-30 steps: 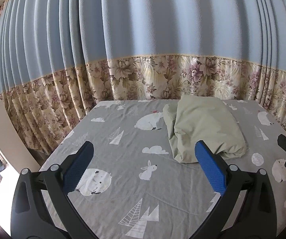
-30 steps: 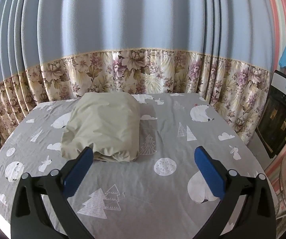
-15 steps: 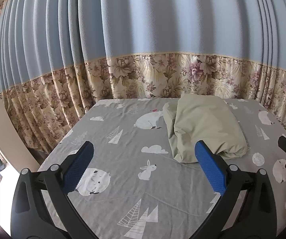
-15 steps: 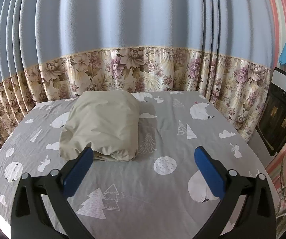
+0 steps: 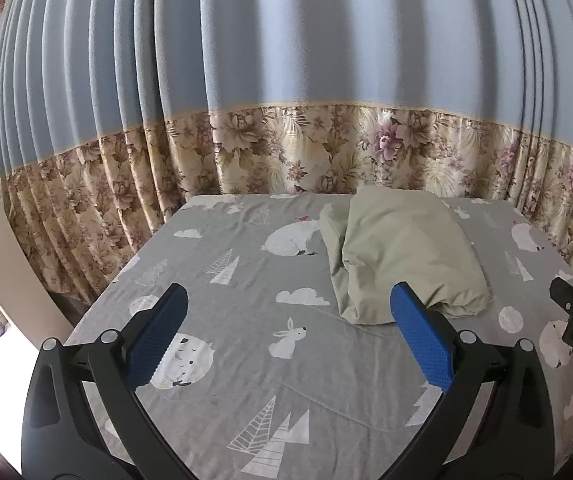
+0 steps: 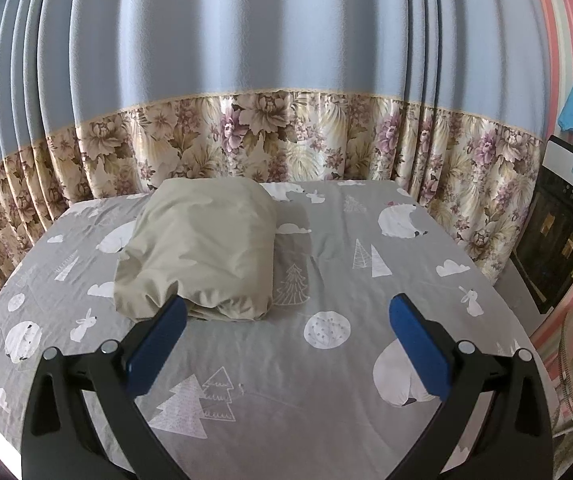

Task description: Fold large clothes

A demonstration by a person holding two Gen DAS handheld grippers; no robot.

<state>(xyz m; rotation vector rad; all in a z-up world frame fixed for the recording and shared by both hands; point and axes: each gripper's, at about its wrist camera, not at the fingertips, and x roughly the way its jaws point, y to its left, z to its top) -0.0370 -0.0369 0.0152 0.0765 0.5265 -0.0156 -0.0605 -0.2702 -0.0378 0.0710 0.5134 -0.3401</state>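
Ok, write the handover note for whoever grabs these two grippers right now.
Left gripper: open, empty, held above the bed sheet, short of the cloth.
Right gripper: open, empty, also above the sheet; its left pad overlaps the bundle's near edge in its view, contact not clear.
Beige garment: a compact folded bundle lying toward the curtain end of the bed, between the two grippers.
Done: the bundle looks folded, though its near edge is bunchy.
Left: judge whether it needs tidying or another fold; nothing is gripped.

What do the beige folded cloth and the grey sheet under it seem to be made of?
Beige folded cloth: probably thin woven cotton or a blend, matte, with soft creases and a gathered hem. Grey bed sheet: likely printed cotton, matte, finely wrinkled, with white animals and trees.
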